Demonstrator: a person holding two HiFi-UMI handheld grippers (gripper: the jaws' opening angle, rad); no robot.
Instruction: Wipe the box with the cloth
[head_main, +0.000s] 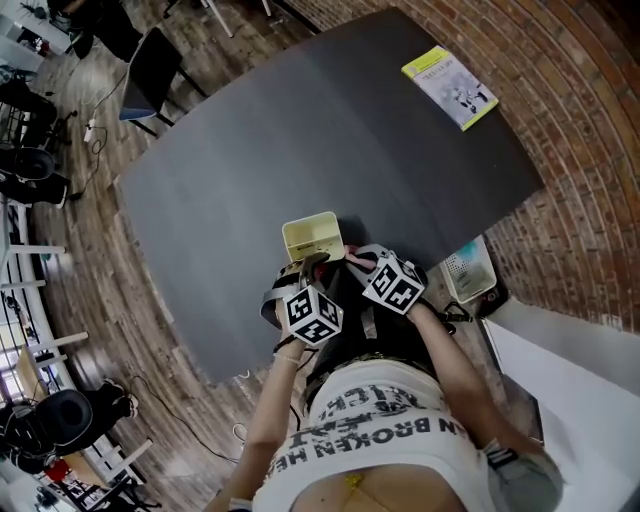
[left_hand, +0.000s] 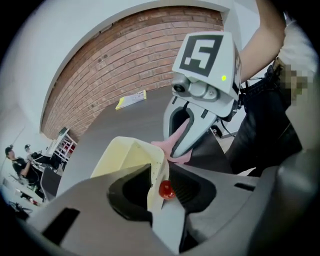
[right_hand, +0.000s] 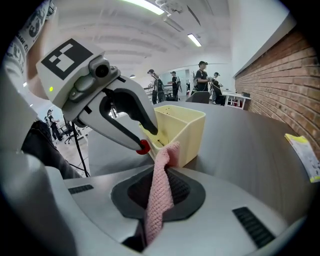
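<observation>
A pale yellow open box (head_main: 311, 238) stands near the front edge of the dark table (head_main: 300, 130). My left gripper (head_main: 305, 268) straddles the box's near wall (left_hand: 127, 157); one finger is inside, the red-tipped one outside, and a dark gap shows beside the wall. From the right gripper view, that left gripper (right_hand: 147, 140) sits at the box (right_hand: 182, 127) corner. My right gripper (head_main: 352, 258) is shut on a pink knitted cloth (right_hand: 160, 192), whose free end rests against the box's outer side. The left gripper view shows the right gripper (left_hand: 182, 145) with the cloth (left_hand: 170, 145) beside the box.
A yellow-edged booklet (head_main: 450, 87) lies at the table's far right corner. A white perforated unit (head_main: 468, 268) stands on the floor by the brick wall. A chair (head_main: 150, 75) is beyond the far left edge. People stand far off in the room (right_hand: 202, 75).
</observation>
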